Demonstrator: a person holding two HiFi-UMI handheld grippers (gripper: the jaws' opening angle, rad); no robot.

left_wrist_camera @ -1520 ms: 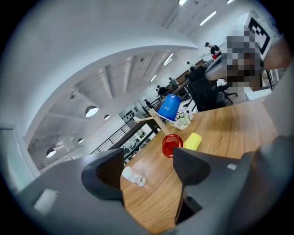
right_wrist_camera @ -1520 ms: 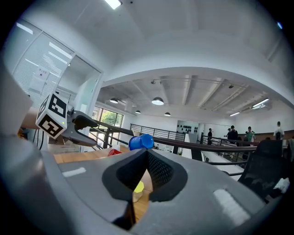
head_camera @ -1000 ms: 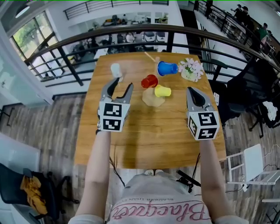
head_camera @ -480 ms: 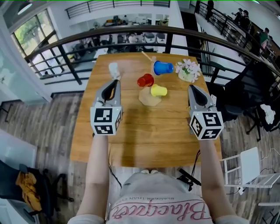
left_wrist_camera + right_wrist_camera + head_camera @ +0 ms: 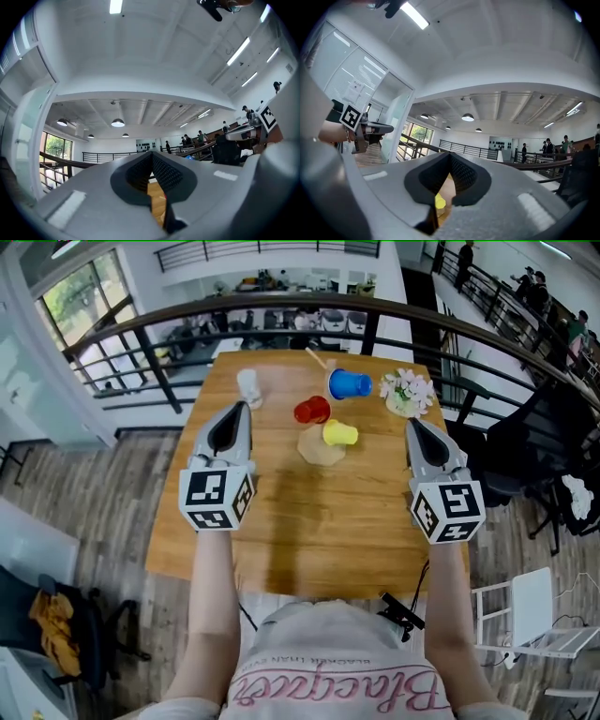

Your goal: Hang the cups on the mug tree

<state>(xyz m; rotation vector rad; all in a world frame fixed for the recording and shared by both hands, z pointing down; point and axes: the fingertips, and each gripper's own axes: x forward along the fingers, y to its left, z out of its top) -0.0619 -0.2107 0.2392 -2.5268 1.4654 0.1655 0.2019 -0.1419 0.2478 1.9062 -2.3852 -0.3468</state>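
Observation:
The wooden mug tree (image 5: 322, 448) stands at the table's far middle. A red cup (image 5: 312, 411), a yellow cup (image 5: 340, 434) and a blue cup (image 5: 350, 384) sit on its pegs. A pale, clear cup (image 5: 248, 387) stands alone on the table, far left. My left gripper (image 5: 237, 410) hovers just on the near side of that cup; its jaws have just closed and hold nothing (image 5: 151, 154). My right gripper (image 5: 413, 425) is shut and empty, right of the tree, and looking along its jaws (image 5: 450, 157) I catch a bit of the yellow cup (image 5: 439, 201).
A small pot of pale flowers (image 5: 408, 390) stands at the far right of the wooden table (image 5: 319, 531). A dark railing (image 5: 150, 329) runs behind the table's far edge. White chairs (image 5: 539, 601) stand on the floor at the right.
The left gripper's jaws went from wide open to shut, with nothing caught. Both grippers rose a little, and the left one drifted left and nearer to me.

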